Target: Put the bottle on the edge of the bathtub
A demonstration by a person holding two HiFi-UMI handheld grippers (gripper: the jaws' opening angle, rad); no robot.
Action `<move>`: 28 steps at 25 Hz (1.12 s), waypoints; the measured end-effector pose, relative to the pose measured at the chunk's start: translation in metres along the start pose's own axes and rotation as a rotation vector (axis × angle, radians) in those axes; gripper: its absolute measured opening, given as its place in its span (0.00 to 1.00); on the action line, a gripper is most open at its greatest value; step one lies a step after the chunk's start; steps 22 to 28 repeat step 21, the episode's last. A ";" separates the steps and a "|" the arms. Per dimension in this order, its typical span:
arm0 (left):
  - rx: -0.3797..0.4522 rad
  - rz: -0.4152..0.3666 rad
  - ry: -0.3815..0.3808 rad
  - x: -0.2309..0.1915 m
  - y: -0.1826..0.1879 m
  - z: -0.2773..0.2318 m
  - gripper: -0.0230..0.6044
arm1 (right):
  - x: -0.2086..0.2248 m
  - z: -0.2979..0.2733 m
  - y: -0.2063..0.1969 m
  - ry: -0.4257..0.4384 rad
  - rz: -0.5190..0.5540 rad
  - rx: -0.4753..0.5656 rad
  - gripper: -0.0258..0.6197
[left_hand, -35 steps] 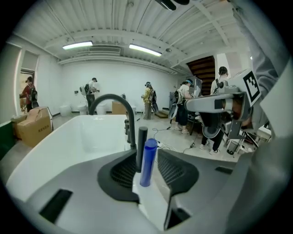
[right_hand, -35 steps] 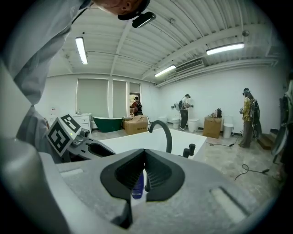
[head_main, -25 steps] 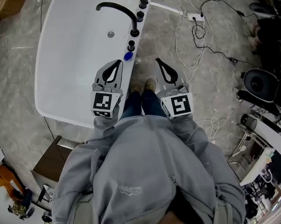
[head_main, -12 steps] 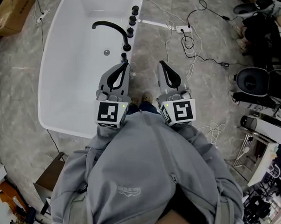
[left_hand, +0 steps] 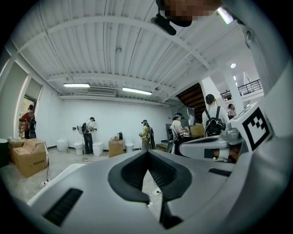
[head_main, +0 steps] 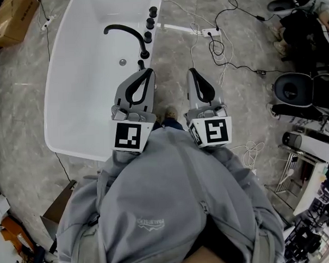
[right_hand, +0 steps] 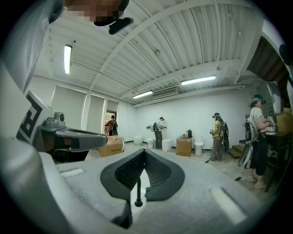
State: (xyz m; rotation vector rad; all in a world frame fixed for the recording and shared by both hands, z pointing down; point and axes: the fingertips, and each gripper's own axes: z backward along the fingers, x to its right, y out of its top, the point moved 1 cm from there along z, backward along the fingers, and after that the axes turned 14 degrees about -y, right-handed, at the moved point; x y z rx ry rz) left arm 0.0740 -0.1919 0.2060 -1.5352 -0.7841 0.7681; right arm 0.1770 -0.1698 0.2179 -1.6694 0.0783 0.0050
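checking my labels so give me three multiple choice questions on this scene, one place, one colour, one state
1. Where does the tub lie in the head view? A. lower right B. upper left C. upper right
2. What colour is the faucet? A. black B. gold C. red
3. How is the left gripper? A. wide open B. shut on a bottle C. shut, empty
Answers: 1 B, it fills the upper left; 2 A, it shows black against the white tub; 3 C, its jaws meet with nothing between them.
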 end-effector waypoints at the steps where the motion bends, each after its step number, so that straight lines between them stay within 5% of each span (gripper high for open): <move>1: 0.000 -0.004 -0.002 0.002 0.001 0.000 0.05 | 0.000 0.001 0.000 -0.001 0.002 0.002 0.04; 28: -0.015 0.015 -0.022 0.008 -0.009 0.002 0.05 | 0.000 0.008 -0.002 -0.004 0.023 -0.010 0.04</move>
